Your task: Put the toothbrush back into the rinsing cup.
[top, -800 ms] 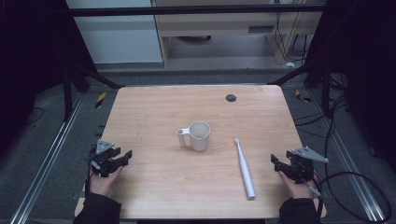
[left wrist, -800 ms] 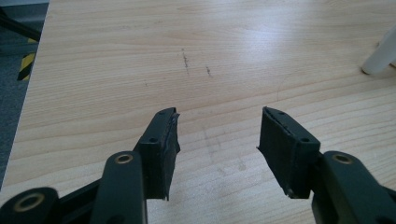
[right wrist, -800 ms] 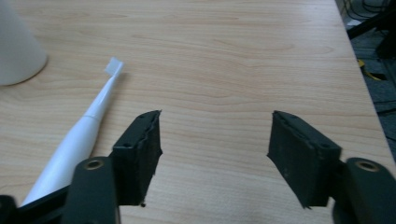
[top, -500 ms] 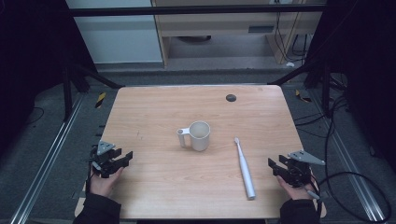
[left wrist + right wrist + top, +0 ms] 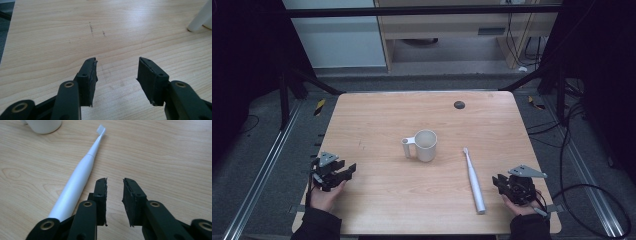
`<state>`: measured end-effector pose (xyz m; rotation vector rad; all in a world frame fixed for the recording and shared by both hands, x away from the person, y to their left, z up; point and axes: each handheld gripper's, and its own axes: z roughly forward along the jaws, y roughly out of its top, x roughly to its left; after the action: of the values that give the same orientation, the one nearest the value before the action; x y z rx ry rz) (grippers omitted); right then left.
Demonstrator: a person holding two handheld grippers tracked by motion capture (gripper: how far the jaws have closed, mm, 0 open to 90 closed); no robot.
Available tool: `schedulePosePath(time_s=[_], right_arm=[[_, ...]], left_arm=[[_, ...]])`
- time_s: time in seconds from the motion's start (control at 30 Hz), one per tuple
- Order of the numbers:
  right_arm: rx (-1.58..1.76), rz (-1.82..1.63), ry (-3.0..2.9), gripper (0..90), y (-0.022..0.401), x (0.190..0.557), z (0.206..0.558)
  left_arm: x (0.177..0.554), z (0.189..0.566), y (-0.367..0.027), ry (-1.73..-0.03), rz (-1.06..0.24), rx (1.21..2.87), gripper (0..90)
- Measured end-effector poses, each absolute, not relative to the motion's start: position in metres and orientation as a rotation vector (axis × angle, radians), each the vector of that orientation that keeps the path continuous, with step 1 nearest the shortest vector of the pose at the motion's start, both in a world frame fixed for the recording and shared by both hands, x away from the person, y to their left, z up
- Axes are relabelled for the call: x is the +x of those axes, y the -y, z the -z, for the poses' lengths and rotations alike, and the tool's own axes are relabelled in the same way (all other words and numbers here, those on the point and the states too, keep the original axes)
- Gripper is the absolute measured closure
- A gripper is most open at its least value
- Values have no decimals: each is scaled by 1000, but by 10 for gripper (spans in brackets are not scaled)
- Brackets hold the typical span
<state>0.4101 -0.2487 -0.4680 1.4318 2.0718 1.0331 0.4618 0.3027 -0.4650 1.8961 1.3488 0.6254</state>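
Toothbrush [image 5: 80, 171] is what I'm working toward, and from my right gripper [image 5: 114, 181] it sits just off to the left of the jaws, close alongside but not between them. Those jaws stand slightly parted, a narrow gap with nothing but bare wood showing through it; they grip nothing. Looking down from the high view, my right gripper [image 5: 501, 181] hovers by the table's near right corner, and the toothbrush [image 5: 474, 179] lies just inboard of it, toward the middle. Its long axis runs near-to-far across the table, fat handle end toward the near edge, bristle head pointing away and tipped a little toward the mug [image 5: 425, 145]. So the handle is the near end, and the right hand is plainly the closer one.

My left gripper [image 5: 117, 68] has its jaws spread wide over empty wood, near the table's near left corner [image 5: 346, 172], well apart from the toothbrush, with the mug's white handle [image 5: 200, 17] just peeking in at the upper right of its view.

My read: the coming move is a short sideways shift of the right gripper toward the handle, jaws opened wider and set across that long axis. Mug stays upright at the table's middle.
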Motion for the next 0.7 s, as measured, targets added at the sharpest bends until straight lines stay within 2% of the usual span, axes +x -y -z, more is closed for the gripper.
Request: schedulePosePath(time_s=[0.33,0.7], right_arm=[[1409,-1011,-2162,890,238,405,473],[1404,-1008,-2219,900,229,402,476]], left_arm=[[461,466,-300,-1342,-626,1911,491],[461,466,-298,-1330,-631,1932,492]])
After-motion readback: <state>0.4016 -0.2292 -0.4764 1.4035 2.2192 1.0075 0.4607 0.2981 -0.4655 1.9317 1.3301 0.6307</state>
